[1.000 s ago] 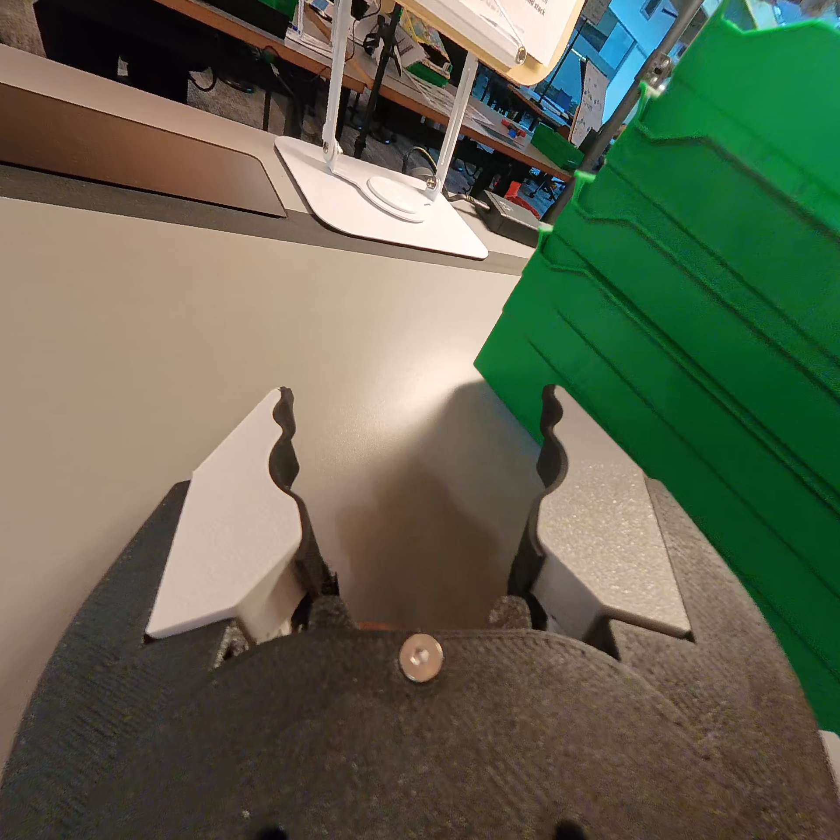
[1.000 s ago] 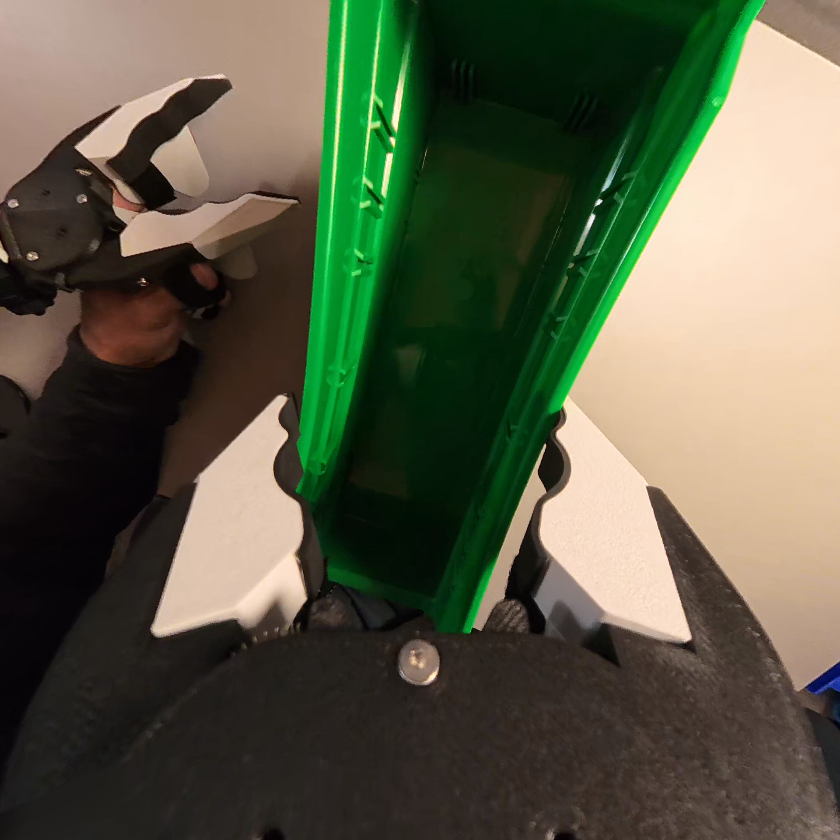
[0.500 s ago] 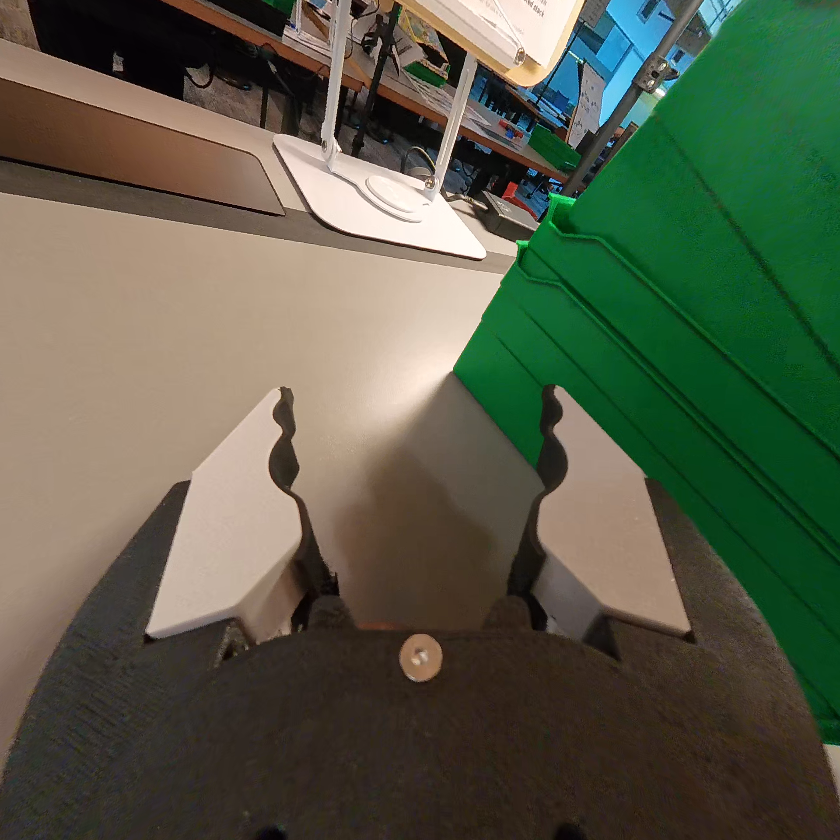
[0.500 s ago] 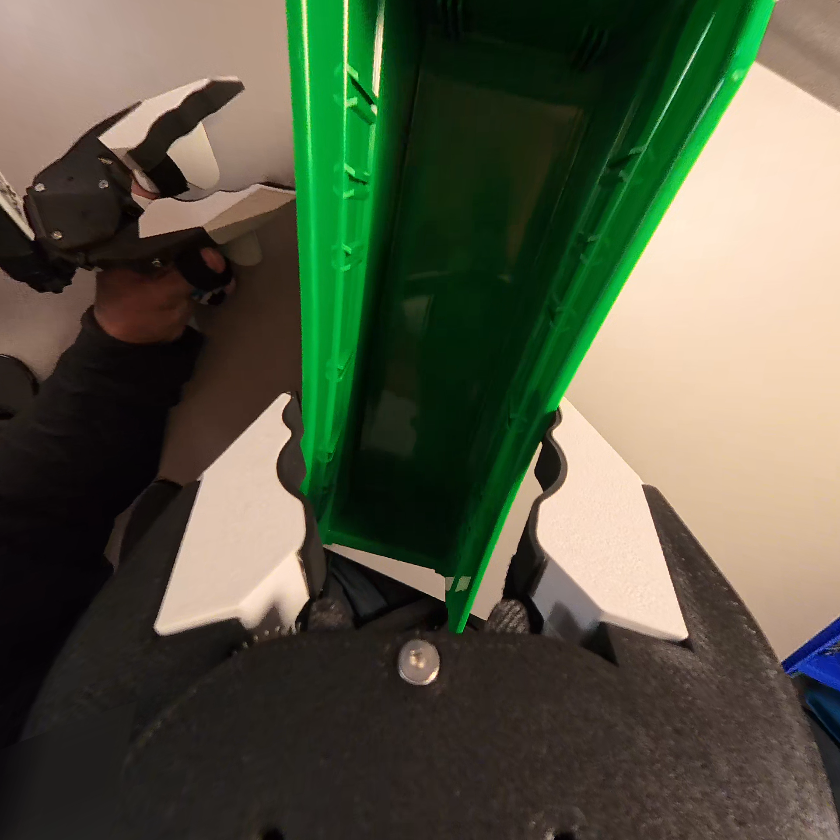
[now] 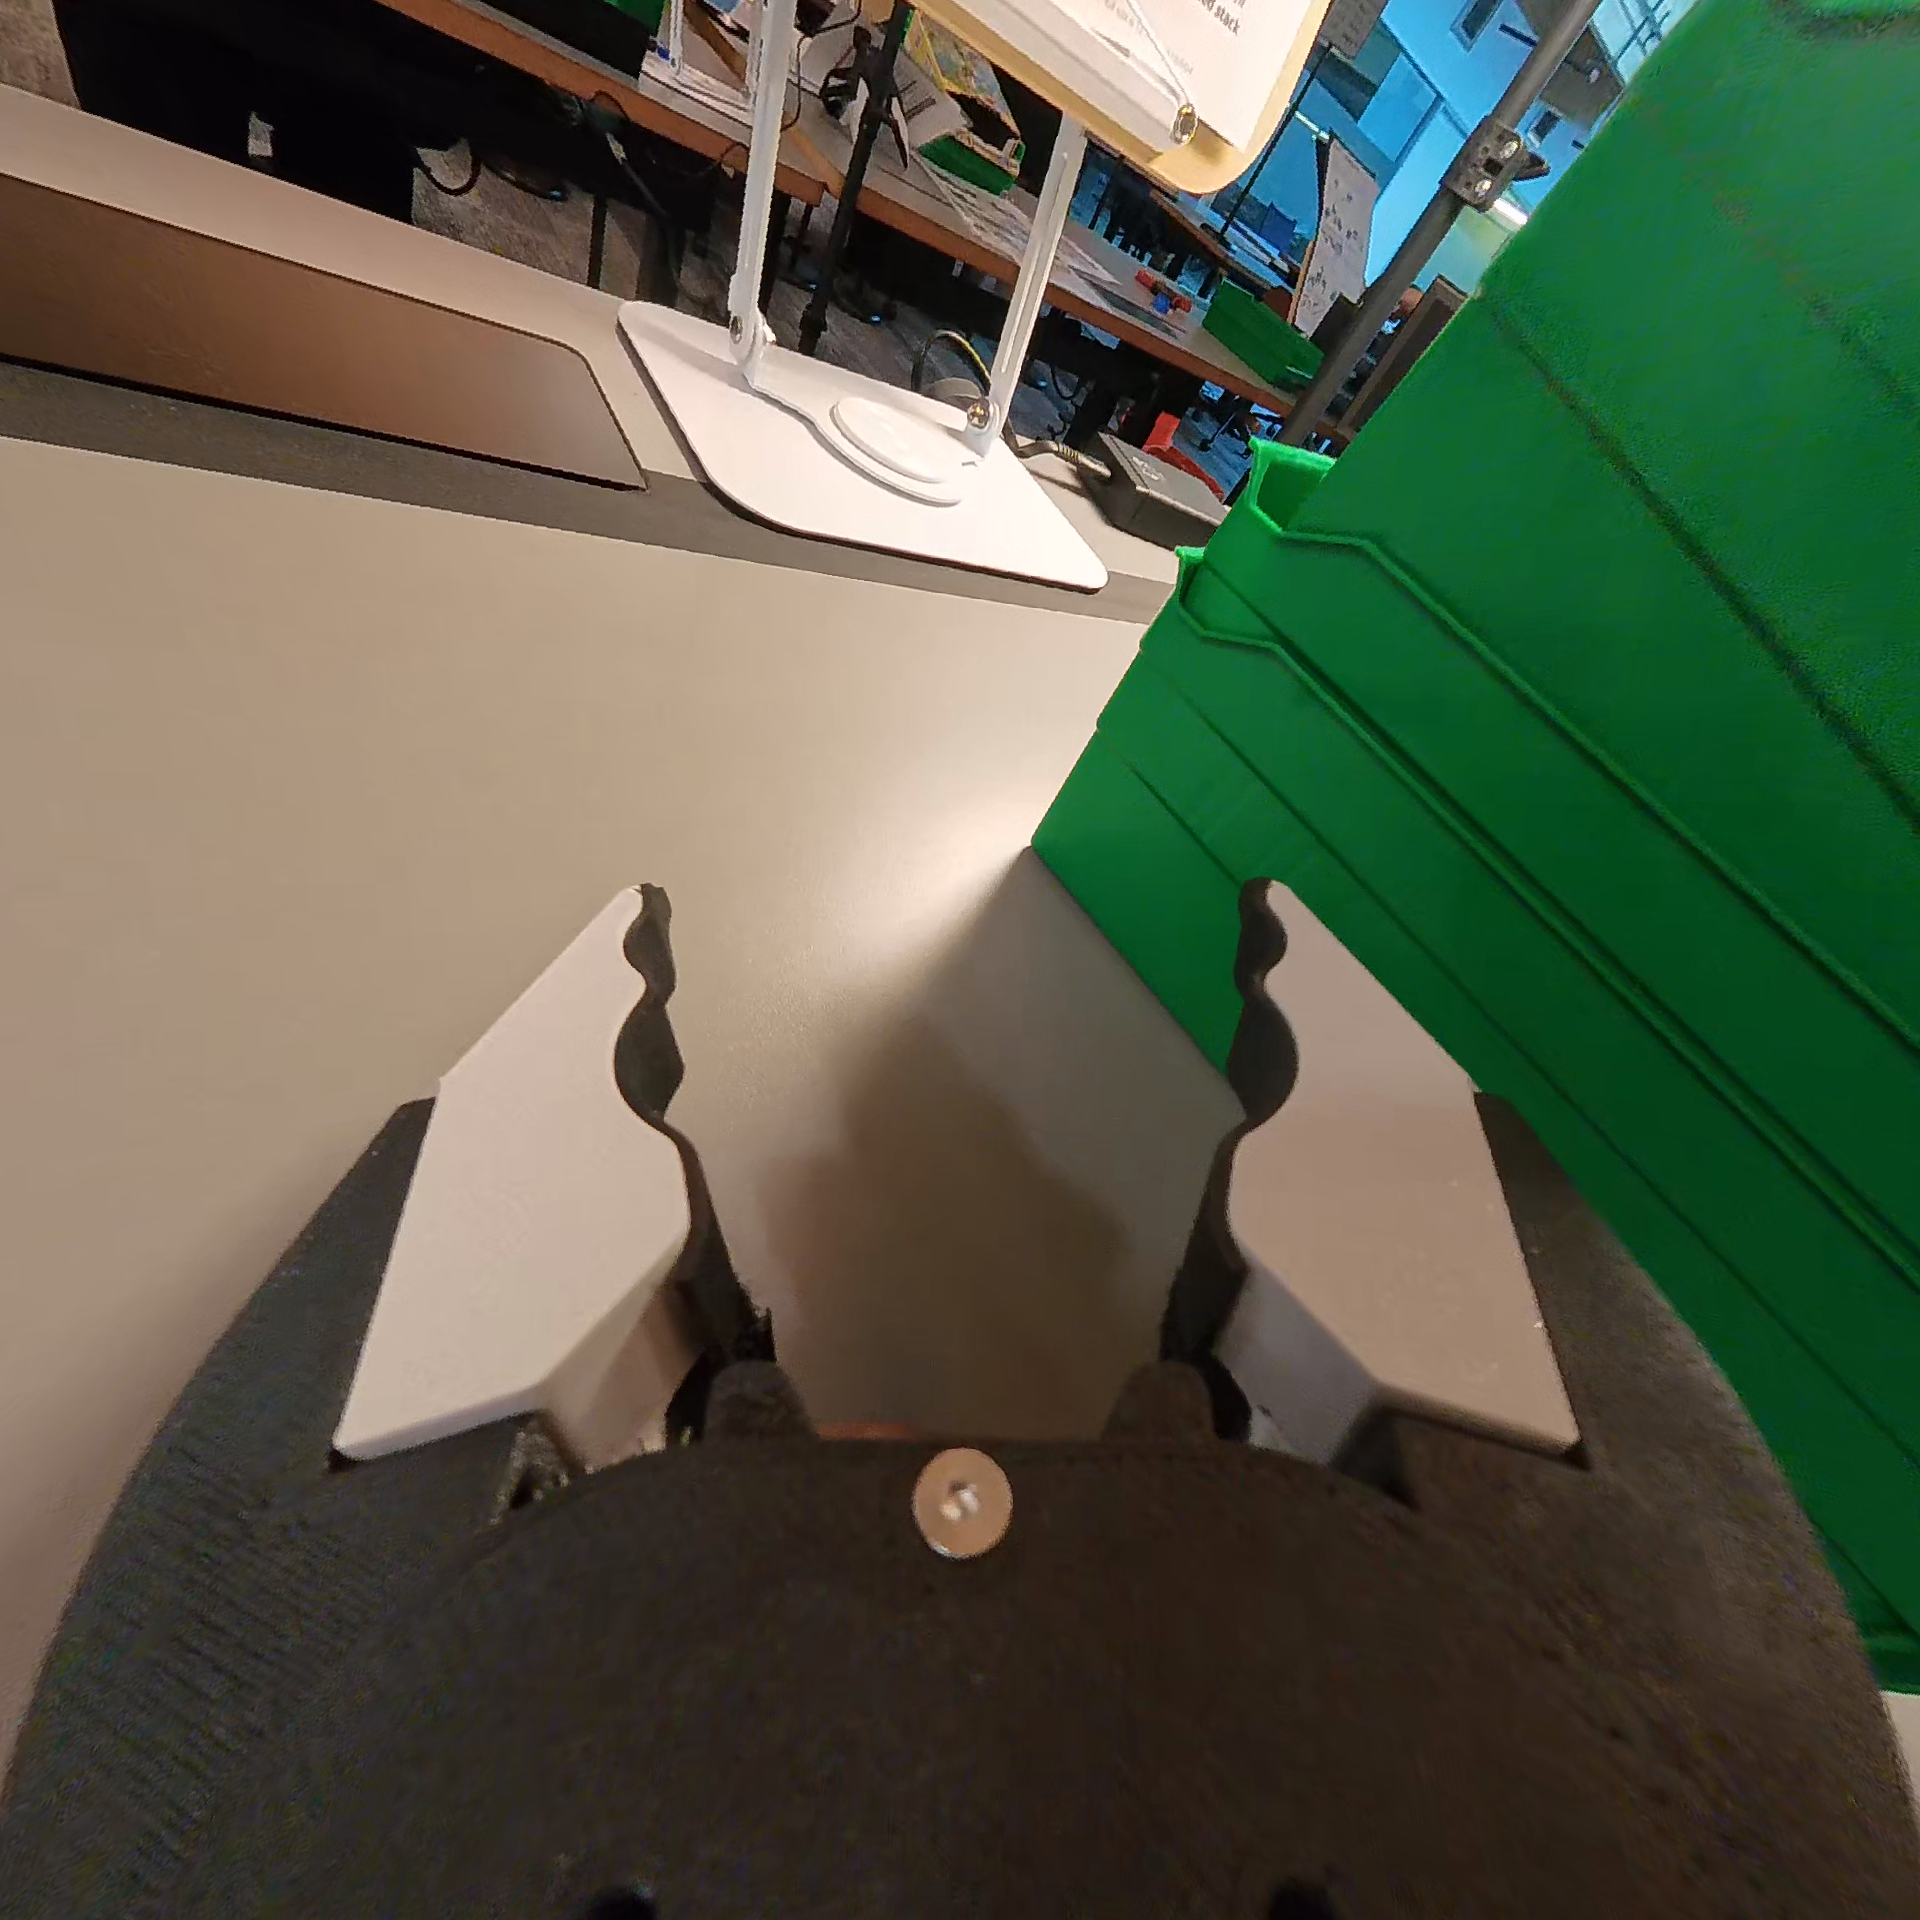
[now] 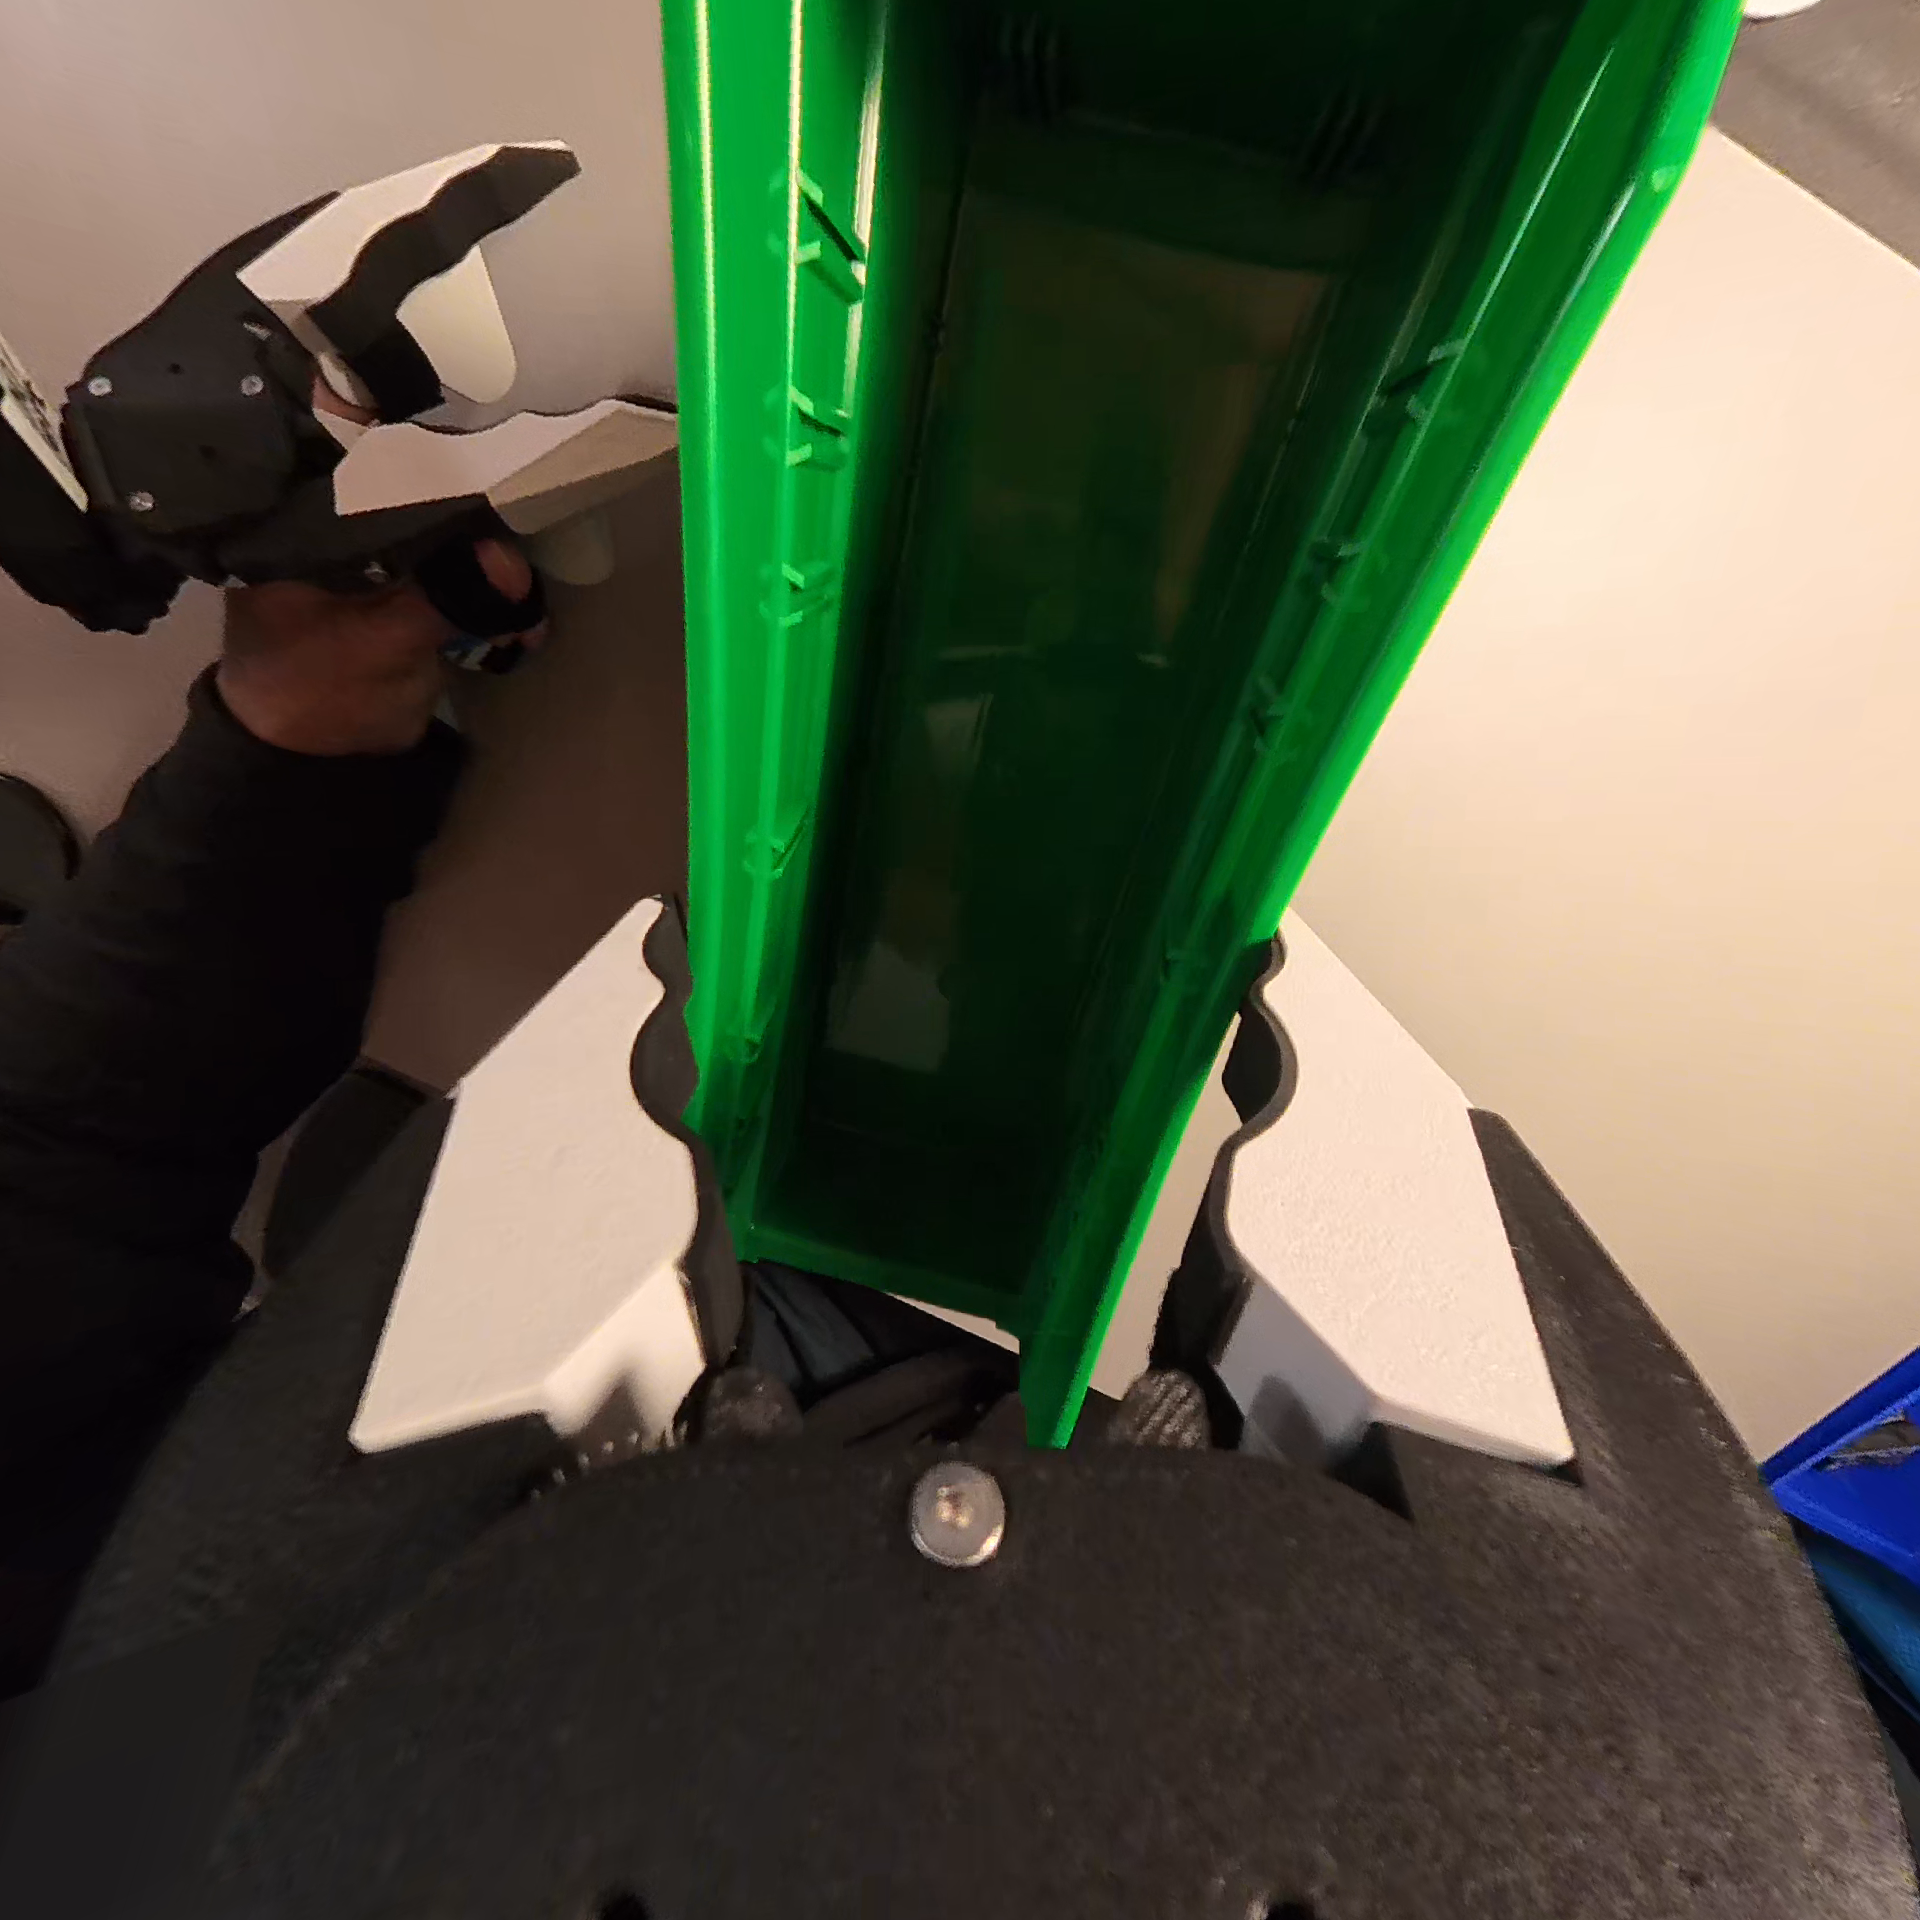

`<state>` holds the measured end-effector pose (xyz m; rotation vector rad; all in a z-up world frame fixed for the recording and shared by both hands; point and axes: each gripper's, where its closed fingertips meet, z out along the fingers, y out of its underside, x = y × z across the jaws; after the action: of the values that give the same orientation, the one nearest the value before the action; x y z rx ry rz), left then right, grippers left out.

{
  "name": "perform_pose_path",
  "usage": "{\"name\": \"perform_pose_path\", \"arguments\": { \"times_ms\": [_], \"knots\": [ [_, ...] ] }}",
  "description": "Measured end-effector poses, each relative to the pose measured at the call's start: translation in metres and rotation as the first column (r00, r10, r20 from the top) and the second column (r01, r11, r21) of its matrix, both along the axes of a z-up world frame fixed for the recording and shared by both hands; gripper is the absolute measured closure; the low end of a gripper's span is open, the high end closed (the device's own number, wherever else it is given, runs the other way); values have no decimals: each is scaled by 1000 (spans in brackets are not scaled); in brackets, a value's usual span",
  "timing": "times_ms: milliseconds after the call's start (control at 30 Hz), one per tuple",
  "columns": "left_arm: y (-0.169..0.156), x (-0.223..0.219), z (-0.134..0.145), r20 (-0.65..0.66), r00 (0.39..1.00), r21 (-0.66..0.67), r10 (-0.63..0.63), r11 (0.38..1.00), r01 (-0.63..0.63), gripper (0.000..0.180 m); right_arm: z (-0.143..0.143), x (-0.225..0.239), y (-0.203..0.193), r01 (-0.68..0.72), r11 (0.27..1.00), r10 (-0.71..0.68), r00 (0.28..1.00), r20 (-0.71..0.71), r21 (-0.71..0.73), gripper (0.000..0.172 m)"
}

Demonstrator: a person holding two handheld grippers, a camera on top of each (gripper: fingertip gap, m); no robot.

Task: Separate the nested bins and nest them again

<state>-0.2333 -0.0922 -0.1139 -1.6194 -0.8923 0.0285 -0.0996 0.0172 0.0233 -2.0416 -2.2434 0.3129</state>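
1. So, the right gripper (image 6: 956,997) has its jaws clamped across the width of a green bin (image 6: 1091,623), with both pads pressed on the outer side walls near the bin's near end.
2. That bin's long axis runs straight away from the camera along the fingers, open side facing the lens, so you look down into its dark inside.
3. From the left wrist view, the held bin looks tilted up above a stack of nested green bins (image 5: 1455,883) that sits on the pale table (image 5: 416,779).
4. The left gripper (image 5: 951,997) is wide open with only bare table between its fingers; its right fingertip is just beside the stack's side.
5. A hand (image 6: 332,665) in a black sleeve holds that left gripper low over the table, left of the bin, fingers pointing toward it.
6. A white lamp base (image 5: 862,488) sits at the table's far edge.
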Motion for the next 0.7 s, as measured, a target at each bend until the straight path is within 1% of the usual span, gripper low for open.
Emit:
{"name": "perform_pose_path", "arguments": {
  "times_ms": [200,533,667,700],
  "knots": [
    [1,0,0,0,1000,1,-5,1000,5,73,1,-3,-1,-10,1000,10,1000,20,25,67],
    [0,0,0,7,1000,3,-8,1000,8,73,11,-9,-2,-31,998,29,999,32,54,66],
    [1,0,0,5,1000,1,-10,1000,10,73,6,-8,0,-33,998,30,997,69,50,66],
    [1,1,0,5,1000,1,-11,1000,11,73,8,-10,0,-37,998,35,998,57,45,67]
  ]
}}
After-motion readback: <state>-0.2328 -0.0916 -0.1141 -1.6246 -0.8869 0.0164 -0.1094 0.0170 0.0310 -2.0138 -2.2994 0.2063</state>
